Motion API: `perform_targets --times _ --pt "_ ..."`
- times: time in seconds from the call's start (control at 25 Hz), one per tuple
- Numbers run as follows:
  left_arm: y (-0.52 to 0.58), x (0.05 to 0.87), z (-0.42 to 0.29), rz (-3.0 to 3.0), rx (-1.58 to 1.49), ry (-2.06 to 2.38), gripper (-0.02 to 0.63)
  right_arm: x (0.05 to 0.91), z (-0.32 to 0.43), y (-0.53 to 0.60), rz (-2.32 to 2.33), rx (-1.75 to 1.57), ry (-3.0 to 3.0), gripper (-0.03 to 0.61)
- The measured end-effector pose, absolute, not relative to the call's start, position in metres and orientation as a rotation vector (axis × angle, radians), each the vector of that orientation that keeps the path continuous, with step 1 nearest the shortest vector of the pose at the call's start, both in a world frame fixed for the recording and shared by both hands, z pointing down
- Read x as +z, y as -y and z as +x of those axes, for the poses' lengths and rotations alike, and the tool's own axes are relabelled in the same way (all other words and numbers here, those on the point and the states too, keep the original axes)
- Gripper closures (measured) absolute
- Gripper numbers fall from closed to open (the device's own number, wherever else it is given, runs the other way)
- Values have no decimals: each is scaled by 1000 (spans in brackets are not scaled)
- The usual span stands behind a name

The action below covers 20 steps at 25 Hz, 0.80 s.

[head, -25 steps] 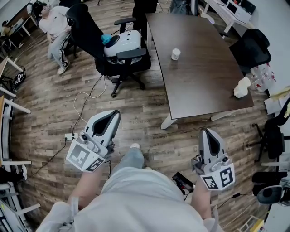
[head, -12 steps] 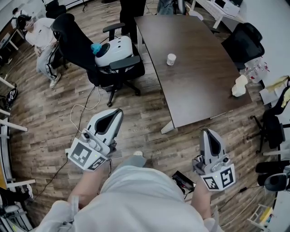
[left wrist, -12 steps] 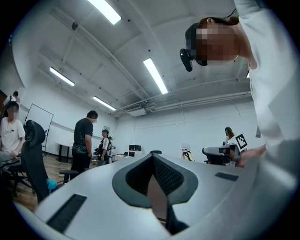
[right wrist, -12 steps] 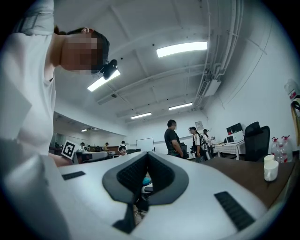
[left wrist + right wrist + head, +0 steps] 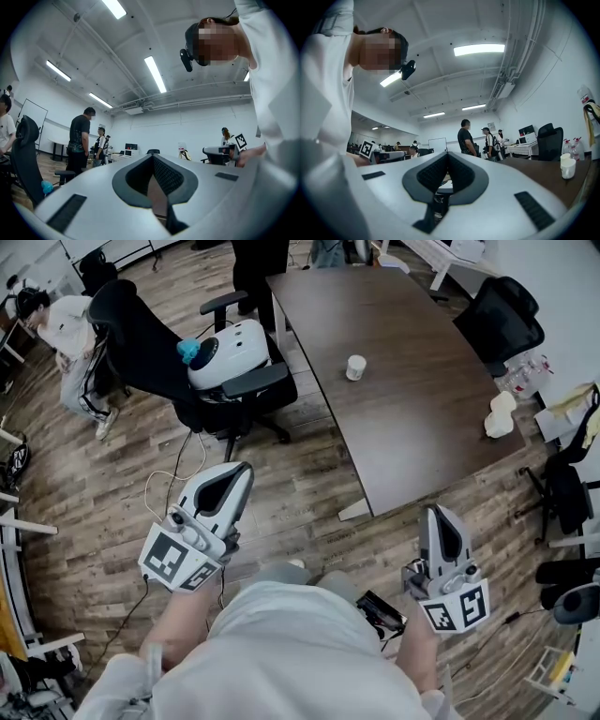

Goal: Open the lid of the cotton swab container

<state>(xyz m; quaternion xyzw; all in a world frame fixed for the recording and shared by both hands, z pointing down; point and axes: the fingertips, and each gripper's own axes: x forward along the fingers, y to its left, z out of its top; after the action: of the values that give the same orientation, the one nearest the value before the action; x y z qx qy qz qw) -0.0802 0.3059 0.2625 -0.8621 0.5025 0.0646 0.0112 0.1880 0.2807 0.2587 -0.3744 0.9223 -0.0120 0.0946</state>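
A small white round container, likely the cotton swab container, stands on the dark brown table far ahead of me. It shows again at the right edge of the right gripper view as a white container. My left gripper hangs over the wooden floor at waist height, shut, with nothing between its jaws. My right gripper is held off the table's near corner, also shut and holding nothing. In the left gripper view the left gripper points across the room, and the right gripper does the same in its own view.
A black office chair carrying a white device stands left of the table. A white crumpled thing lies near the table's right edge. A white cable trails on the floor. Several people stand or sit around the room; more chairs at the right.
The head view has shifted: the table and the chair sit a little further left and lower in the picture. Both grippers stay shut and keep their places in front of me.
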Motion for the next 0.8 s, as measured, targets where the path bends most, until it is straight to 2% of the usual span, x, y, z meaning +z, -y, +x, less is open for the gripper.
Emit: perform_targets --times 0.48,0.8 --pt "-270 277 -93 -2723 200 -1587 601 267 170 -242 -1100 -74 -2759 560" --pt "-216 279 -96 -2711 167 -1619 601 267 157 -174 -1027 -92 -2779 560"
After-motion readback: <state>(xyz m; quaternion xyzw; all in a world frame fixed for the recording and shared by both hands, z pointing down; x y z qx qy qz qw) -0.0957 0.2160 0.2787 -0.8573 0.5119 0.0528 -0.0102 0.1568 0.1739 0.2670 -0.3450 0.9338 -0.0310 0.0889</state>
